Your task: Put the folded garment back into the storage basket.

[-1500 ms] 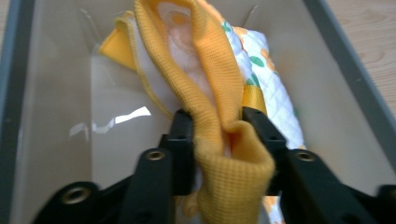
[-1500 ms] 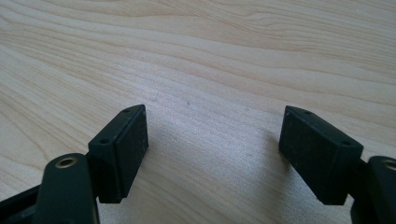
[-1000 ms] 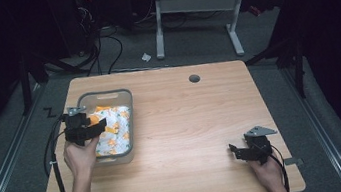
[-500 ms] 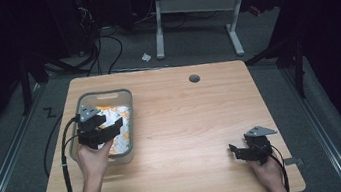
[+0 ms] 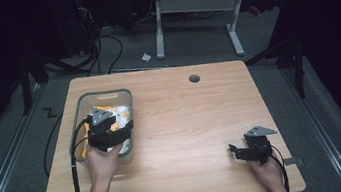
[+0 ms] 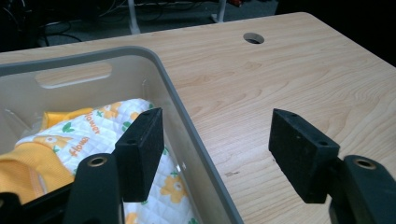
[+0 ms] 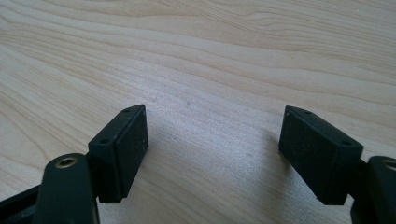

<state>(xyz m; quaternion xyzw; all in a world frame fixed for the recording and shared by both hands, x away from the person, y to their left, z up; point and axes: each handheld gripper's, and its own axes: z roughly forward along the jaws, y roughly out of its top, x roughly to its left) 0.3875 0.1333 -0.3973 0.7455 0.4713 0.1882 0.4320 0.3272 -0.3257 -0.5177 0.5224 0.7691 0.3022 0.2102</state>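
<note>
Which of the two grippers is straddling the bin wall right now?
The left gripper: its open jaws sit either side of the grey bin wall, one over the floral cloth. The right gripper sits over bare table.

We see our left gripper (image 6: 215,158) with jaws spread wide, straddling the right wall of the grey plastic bin (image 6: 187,121) holding white-and-orange flowered quilted cloth (image 6: 93,135).

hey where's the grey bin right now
In the high view the bin sits at the table's left edge, holding yellow-and-white cloth. The open left gripper straddles its right wall.
</note>
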